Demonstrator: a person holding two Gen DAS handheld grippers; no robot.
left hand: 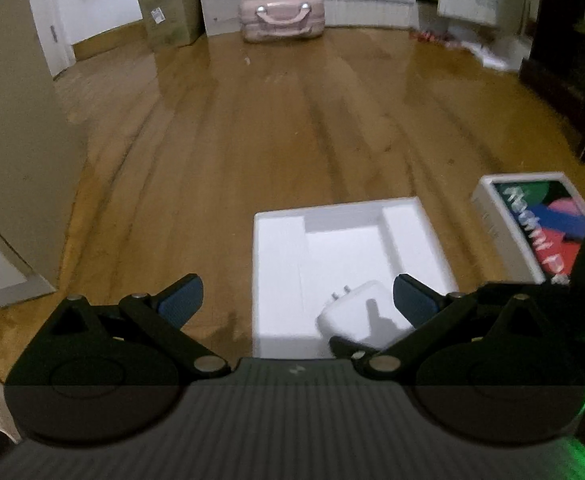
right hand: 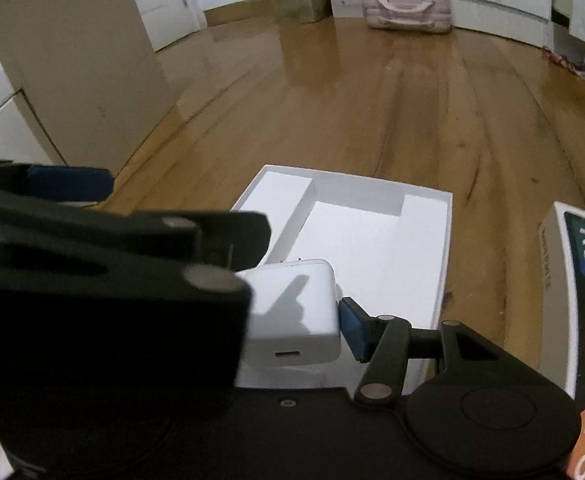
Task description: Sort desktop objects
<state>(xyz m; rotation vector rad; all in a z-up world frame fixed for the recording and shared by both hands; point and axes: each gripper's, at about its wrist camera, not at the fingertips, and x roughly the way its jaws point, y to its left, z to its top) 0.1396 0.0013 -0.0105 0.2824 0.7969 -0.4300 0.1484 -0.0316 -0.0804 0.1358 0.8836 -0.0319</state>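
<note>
The white box lid with a multicoloured printed top (right hand: 580,320) reads "Redmi Pad S" – the remaining letters run out of frame – and lies on the brown wooden floor (right hand: 352,100) just right of the open white cardboard tray (right hand: 424,248).

The white square-bodied plug-in charger (right hand: 296,312) is over the near left corner of the tray. Its 2 metal prongs point away from the camera toward the tray's far wall; its slot-shaped port faces the camera.

The right gripper (right hand: 292,320) is closed on the charger: 1 blue pad (right hand: 354,328) presses its right side, while the opposite finger is hidden behind the left gripper's black body.

The left gripper (left hand: 298,300) has its jaws spread wide – the charger sits just inside its right blue pad (left hand: 412,300), contact not discernible.
</note>
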